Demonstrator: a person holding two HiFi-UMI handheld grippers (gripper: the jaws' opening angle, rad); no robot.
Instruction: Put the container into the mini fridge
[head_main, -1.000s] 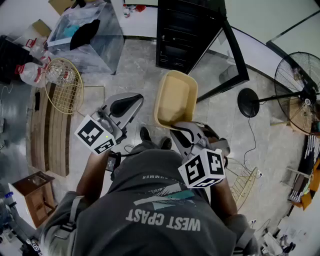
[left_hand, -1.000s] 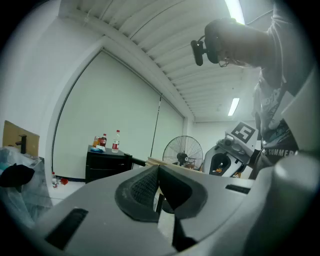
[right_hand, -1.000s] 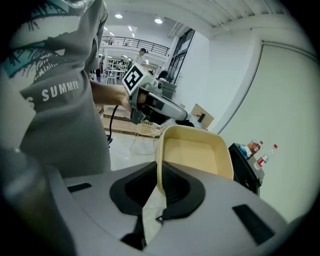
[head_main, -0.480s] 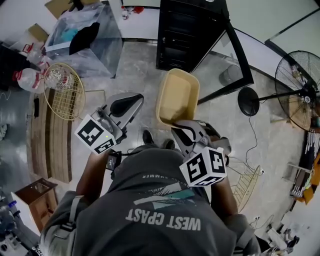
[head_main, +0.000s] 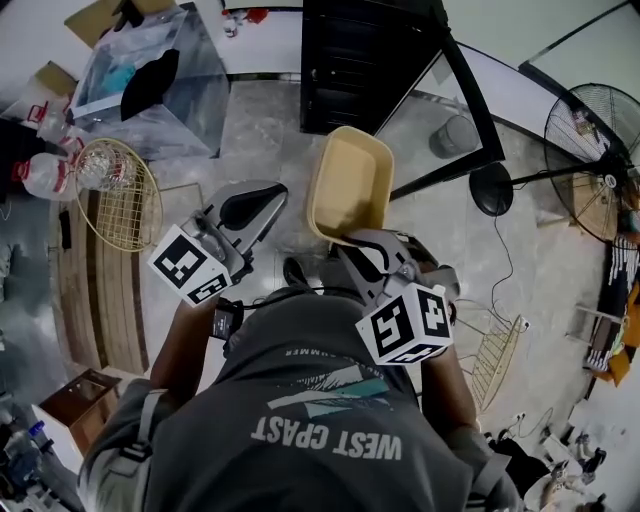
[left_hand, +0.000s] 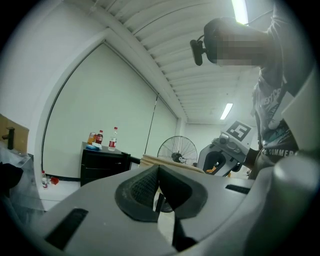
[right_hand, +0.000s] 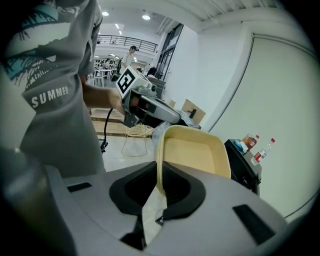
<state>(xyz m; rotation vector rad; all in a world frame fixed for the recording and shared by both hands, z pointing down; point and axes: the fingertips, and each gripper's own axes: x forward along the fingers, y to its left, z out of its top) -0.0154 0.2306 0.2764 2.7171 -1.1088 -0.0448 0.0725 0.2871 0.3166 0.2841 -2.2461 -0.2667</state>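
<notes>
Black mini fridge (head_main: 360, 60): top cut off by the frame edge, interior too dark to read. Shallow beige plastic container (head_main: 350, 185): near rim hidden under right gripper (head_main: 358, 245). Bottles (right_hand: 259, 154) on the fridge top: labels too small. Black floor fan (head_main: 590, 140) clipped at the right edge.

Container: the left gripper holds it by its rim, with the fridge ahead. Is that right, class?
Not quite: the right gripper holds the container by its rim, with the fridge ahead. The right gripper view shows its jaws clamped on the rim.
</notes>
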